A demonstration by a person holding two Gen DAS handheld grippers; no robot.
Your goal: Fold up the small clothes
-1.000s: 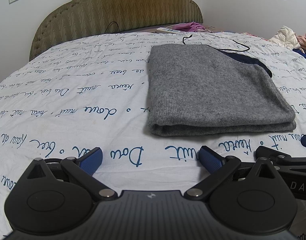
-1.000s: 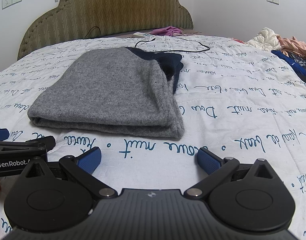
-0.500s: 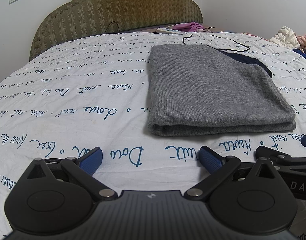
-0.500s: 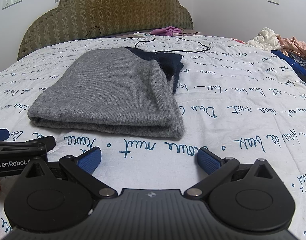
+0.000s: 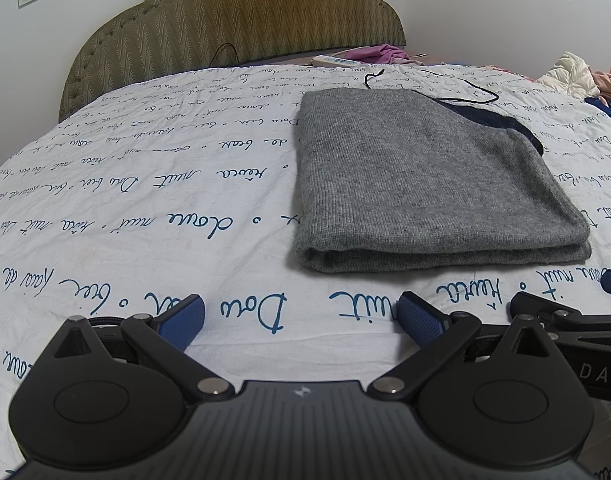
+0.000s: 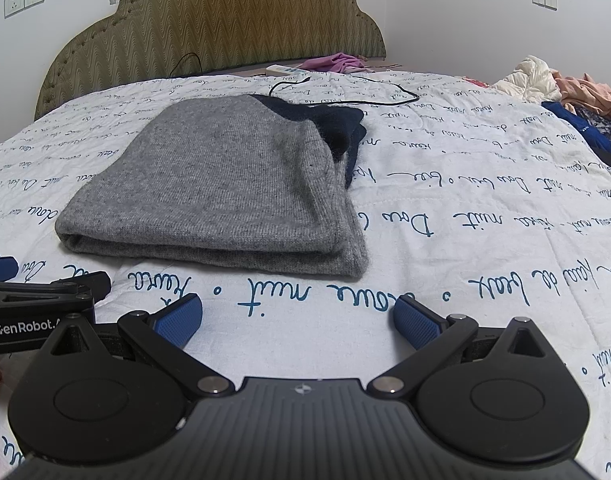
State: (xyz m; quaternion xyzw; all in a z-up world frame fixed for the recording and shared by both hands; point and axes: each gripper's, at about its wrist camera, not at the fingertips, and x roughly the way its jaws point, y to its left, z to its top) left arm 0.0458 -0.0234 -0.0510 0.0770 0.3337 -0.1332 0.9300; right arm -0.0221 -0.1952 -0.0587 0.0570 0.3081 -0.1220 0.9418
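Nearest the cameras: left gripper (image 5: 301, 318) and right gripper (image 6: 297, 316), fingers spread wide, holding nothing, low over the bedsheet (image 5: 125, 208).
Just beyond: grey sweater (image 5: 417, 184) folded flat, a navy part showing at its far right edge.
Behind it: black cable (image 6: 345, 92).
Farthest: green headboard (image 6: 225, 20).

Both wrist cameras sit low over the bed (image 5: 145, 184), looking forward past their own blue fingers (image 5: 181, 320) toward the headboard (image 6: 225, 28). The left view has the folded grey sweater (image 5: 425, 184) near, right of centre; the right view has it left of centre. Each catches the other gripper at its edge.
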